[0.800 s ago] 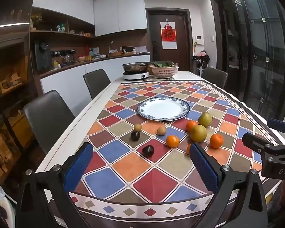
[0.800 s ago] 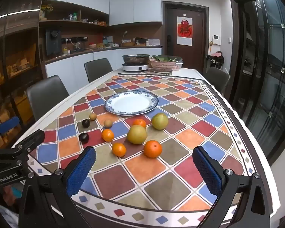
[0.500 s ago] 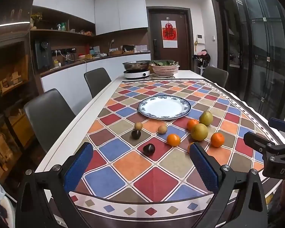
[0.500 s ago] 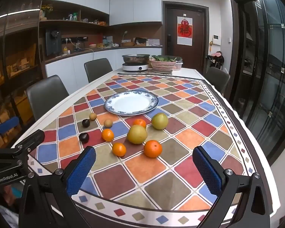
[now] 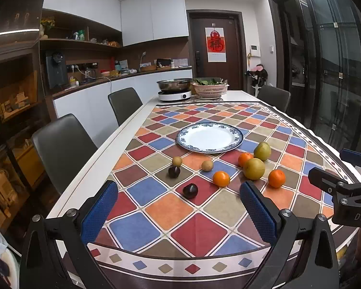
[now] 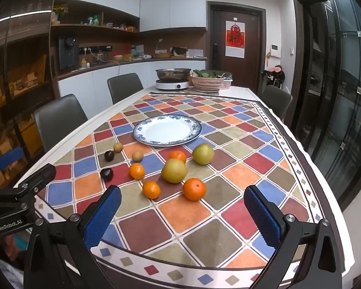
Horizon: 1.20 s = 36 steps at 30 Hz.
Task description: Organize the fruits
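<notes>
An empty white plate with a blue rim sits mid-table on a checked cloth. In front of it lie loose fruits: two green pears, several oranges, two dark plums and two small brown fruits. My left gripper is open and empty above the table's near edge, short of the plums. My right gripper is open and empty, short of the oranges.
A hotpot on a white cooker and a pink basket of greens stand at the table's far end. Grey chairs line the left side; another is at the far right. Glass doors are on the right.
The left gripper has tilted or risen slightly, so the table sits a little lower in its view. The right gripper has not visibly moved. No fruit has moved.
</notes>
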Each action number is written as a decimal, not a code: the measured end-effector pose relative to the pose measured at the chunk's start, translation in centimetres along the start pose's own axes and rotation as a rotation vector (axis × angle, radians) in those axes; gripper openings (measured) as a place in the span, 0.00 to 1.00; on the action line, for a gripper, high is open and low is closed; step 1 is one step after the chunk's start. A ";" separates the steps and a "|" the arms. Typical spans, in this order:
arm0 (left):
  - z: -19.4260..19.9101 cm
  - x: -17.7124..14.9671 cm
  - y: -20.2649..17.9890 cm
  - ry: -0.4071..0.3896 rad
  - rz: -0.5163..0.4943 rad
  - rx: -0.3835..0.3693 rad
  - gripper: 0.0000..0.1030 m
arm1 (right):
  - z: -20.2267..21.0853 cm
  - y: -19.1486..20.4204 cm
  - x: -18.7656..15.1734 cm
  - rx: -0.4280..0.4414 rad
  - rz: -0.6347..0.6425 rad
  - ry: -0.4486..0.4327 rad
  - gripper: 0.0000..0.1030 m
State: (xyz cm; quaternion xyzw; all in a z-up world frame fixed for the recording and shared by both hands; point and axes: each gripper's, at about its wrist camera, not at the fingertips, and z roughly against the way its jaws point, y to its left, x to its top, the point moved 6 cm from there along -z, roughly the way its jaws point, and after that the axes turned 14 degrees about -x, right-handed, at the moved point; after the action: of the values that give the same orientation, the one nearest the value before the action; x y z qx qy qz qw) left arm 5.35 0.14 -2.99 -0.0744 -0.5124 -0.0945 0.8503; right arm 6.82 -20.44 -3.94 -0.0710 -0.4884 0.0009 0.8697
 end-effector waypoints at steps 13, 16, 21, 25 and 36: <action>0.3 0.2 0.1 -0.004 0.001 0.000 1.00 | 0.0 -0.2 -0.3 0.002 0.001 -0.002 1.00; 0.3 0.2 0.1 -0.004 0.001 0.000 1.00 | 0.1 0.0 0.0 0.001 0.001 -0.003 1.00; 0.3 0.2 0.1 -0.004 0.001 0.000 1.00 | 0.1 0.0 -0.1 0.002 0.002 -0.003 0.99; 0.3 0.2 0.1 -0.005 0.001 0.001 1.00 | 0.1 0.0 0.0 0.001 0.002 -0.004 0.99; 0.5 0.4 0.2 -0.006 0.002 0.001 1.00 | 0.3 -0.1 0.1 0.000 0.003 -0.005 0.99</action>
State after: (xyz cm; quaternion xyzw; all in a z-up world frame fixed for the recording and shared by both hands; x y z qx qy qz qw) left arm 5.12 0.44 -2.40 -0.0749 -0.5149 -0.0930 0.8489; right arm 6.58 -20.53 -3.69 -0.0717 -0.4906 0.0027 0.8684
